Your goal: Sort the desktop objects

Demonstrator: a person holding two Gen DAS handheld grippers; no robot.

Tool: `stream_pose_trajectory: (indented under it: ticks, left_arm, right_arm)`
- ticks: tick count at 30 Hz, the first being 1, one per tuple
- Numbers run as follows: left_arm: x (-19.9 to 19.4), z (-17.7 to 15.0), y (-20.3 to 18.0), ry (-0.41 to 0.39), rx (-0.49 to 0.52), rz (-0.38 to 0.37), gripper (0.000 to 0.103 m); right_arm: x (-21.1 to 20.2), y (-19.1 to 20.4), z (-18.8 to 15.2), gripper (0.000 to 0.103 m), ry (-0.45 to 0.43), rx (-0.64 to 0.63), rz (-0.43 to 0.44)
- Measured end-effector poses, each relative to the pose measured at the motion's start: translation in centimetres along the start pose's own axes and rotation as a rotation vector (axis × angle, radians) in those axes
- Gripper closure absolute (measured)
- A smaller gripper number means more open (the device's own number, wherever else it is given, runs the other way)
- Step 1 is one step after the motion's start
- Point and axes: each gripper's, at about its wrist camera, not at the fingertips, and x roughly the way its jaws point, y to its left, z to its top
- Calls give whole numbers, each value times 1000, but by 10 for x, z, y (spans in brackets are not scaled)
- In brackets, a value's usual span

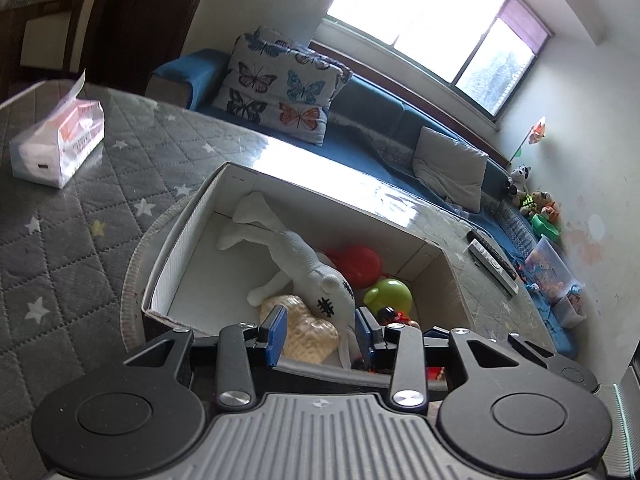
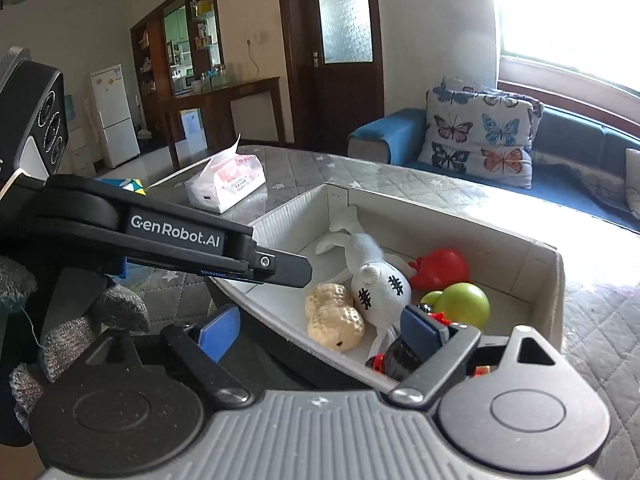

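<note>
Both grippers, left and right, hover released over one cardboard box. Inside: one white knitted doll, one peanut toy, one red toy, one green ball. Beyond: one tissue pack.

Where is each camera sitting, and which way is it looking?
Left wrist view: it rides on the left gripper, looking down into the white box with the sofa and window beyond; only its own open blue fingers show.
Right wrist view: it rides on the right gripper, facing the same box toward a door; it also shows the left gripper and a gloved hand.
Both see the white plush toy, peanut toy, green ball and tissue pack.
</note>
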Motion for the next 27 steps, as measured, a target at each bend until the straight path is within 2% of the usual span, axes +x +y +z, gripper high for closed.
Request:
stream_pose_trajectory:
  ticks: [3,5,11,18,27]
  left_arm:
    - [-7,-7,-5,-10,24,6,64]
    - [-12,-13,-7,-17,39,10,64]
    - [-23,-28,-14,-53,108,46,64]
    - [-26,-48,-17,-57,153,92,64]
    - [-30,-73,-18,-50,208,177,63]
  right_arm:
    - [-8,3,-7,11,-11,7,-13]
    - [-14,5,-12,2,-26,12,-24]
    - [-30,14,-27,0,-64,20,-45]
    - [-37,25,-45,0,-63,25,-146]
    - [-46,22,-64,0,-47,128,-222]
